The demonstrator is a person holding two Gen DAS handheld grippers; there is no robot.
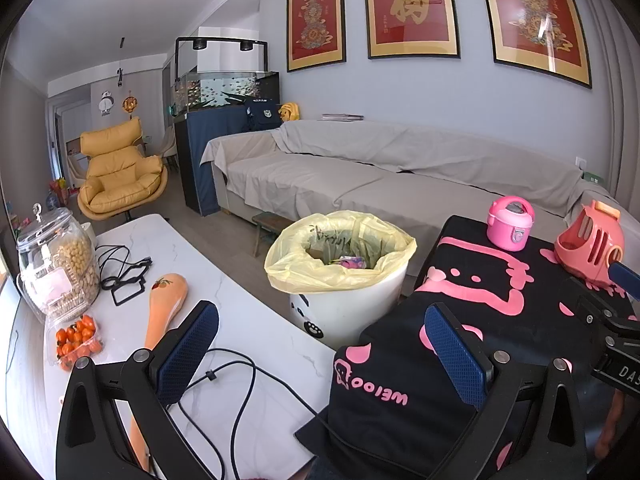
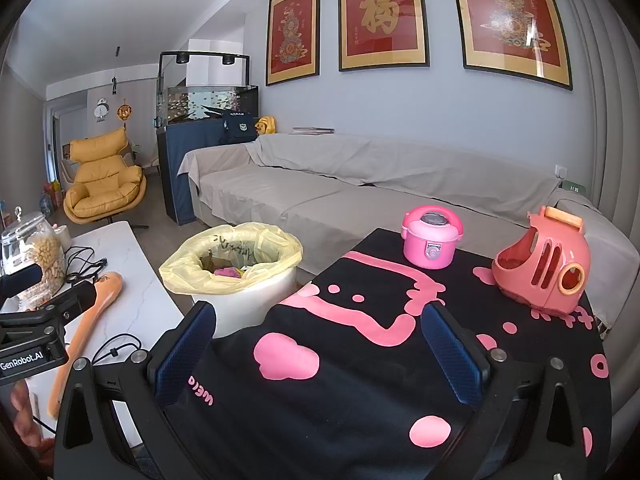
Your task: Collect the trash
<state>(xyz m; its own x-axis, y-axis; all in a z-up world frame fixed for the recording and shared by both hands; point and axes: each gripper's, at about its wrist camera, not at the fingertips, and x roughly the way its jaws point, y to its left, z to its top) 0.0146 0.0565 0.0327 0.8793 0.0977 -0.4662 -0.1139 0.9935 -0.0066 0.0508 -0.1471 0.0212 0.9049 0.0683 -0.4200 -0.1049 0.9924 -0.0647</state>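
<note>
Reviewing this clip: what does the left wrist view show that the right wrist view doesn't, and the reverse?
Only the left wrist view shows the punnet of small orange tomatoes on the marble table.

Only the right wrist view shows the green digital clock by the sofa's far end and the left gripper from outside.

Both share the yellow-lined trash bin with trash inside, the pink toy cooker, the coral toy and the black-and-pink cloth. Both grippers are open and empty; the right gripper hangs over the cloth.

Lined trash bin [image 1: 348,304] between two tables.
</note>
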